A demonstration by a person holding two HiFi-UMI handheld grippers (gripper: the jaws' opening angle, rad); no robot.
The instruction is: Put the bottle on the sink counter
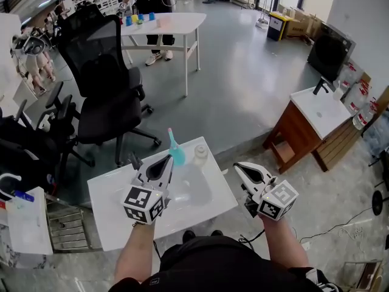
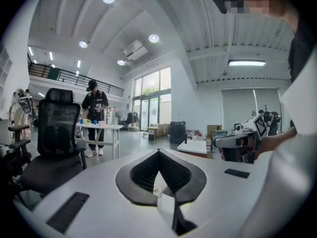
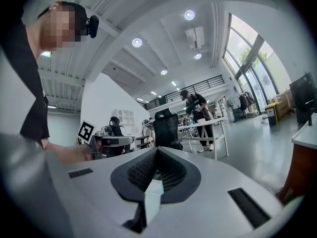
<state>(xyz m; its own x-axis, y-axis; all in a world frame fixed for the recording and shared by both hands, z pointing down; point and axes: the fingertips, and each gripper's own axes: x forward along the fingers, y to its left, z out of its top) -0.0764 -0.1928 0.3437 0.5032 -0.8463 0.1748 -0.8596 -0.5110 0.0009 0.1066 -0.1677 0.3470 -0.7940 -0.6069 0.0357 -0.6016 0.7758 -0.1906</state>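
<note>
Left gripper and right gripper, low in frame, are both pinched shut, holding nothing. The teal spray bottle stands centre-frame on the white table, just past the left tips, with a small white bottle beside it. It looks light, slick and tippy, so grab the body, not the nozzle. The sink counter sits mid-right.

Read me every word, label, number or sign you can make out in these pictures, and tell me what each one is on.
No text can be read.
left gripper and right gripper: square black-and-white marker patterns, no letters.
yellow box: print too small.
packs by the sink counter: red labels, blurred.
clear bottle, blue spray bottle: no label seen.
</note>
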